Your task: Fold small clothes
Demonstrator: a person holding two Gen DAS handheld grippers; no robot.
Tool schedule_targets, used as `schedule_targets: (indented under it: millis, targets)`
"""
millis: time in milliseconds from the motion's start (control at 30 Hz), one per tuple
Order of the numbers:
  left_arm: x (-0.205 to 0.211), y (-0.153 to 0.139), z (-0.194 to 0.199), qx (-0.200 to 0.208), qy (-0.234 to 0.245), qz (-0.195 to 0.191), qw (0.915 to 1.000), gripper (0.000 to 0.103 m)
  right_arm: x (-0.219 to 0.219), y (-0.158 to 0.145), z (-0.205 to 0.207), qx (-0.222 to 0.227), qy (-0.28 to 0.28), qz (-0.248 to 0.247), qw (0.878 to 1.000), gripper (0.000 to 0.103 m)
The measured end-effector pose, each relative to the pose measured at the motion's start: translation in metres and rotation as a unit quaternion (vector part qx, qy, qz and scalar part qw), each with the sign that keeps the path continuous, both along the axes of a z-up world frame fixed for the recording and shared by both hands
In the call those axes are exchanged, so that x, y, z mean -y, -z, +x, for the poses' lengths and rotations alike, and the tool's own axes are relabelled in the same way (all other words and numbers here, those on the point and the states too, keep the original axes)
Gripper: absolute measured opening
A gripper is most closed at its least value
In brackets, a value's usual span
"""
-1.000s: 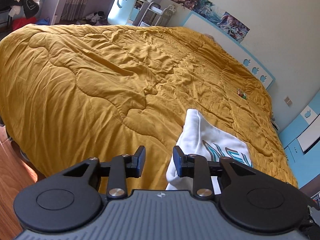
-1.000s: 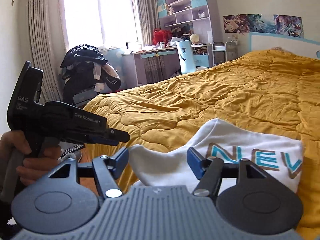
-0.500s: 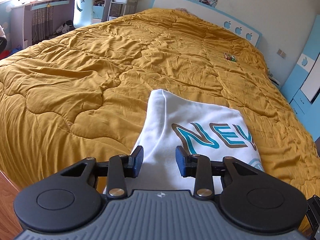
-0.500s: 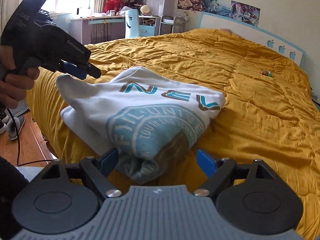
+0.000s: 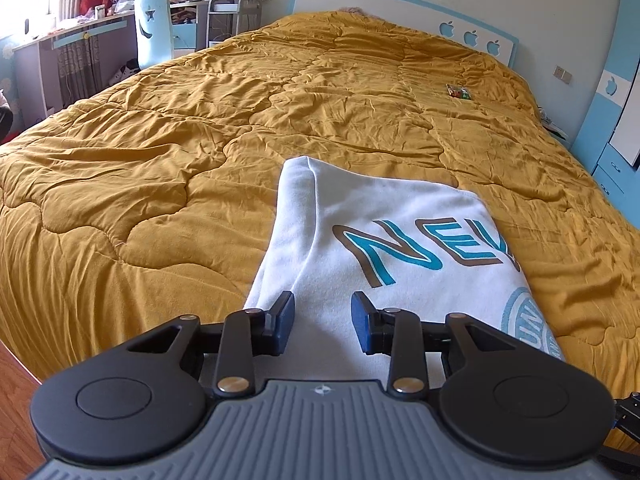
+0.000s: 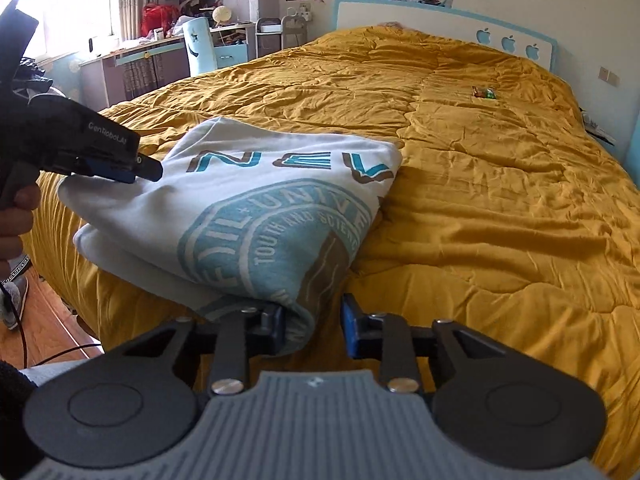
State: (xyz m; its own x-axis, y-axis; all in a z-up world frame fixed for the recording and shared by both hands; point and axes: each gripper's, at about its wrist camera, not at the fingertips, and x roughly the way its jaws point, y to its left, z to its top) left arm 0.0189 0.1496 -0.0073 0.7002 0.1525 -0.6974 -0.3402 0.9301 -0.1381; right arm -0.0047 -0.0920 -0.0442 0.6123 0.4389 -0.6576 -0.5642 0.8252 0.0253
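Observation:
A folded white shirt [image 5: 384, 240] with teal and brown lettering lies on the mustard quilt [image 5: 200, 140] near the bed's front edge. It also shows in the right wrist view [image 6: 256, 208], with a round teal print on top. My left gripper [image 5: 322, 322] is open and empty, just above the shirt's near left corner. In the right wrist view it [image 6: 140, 168] hovers at the shirt's left edge. My right gripper [image 6: 314, 330] is open, with the shirt's near folded corner between its jaws, not pinched.
The bed's front edge drops to a wooden floor [image 6: 44, 320] at the left. A small colourful wrapper [image 5: 458, 91] lies far up the quilt. A desk and blue chair [image 5: 154, 40] stand beyond the bed's left side. A white and blue headboard [image 5: 460, 28] stands at the back.
Both grippers swung from the bed's edge toward the shirt. The right gripper narrowed and came down around the shirt's near corner. The left gripper moved over the shirt's left corner.

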Motion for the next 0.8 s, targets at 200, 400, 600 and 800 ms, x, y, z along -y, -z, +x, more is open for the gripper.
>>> schedule_targets:
  millis: [200,400,600,800]
  targets:
    - [0.007,0.005,-0.002,-0.011,0.015,0.006,0.9998,0.040,0.014,0.010,0.012,-0.088,0.036,0.036,0.995,0.009]
    - [0.004,0.013,-0.013,-0.051,0.029,0.000,0.9983,0.040,0.058,0.020,0.033,-0.195,0.051,0.167,0.965,0.031]
    - [-0.022,0.018,-0.034,-0.077,0.032,-0.102,0.9912,0.042,0.079,0.004,0.022,-0.155,0.046,0.180,0.970,0.049]
    - [-0.032,0.001,-0.057,-0.059,0.091,-0.128,0.9858,0.044,0.102,-0.014,0.049,-0.160,0.079,0.291,0.940,0.074]
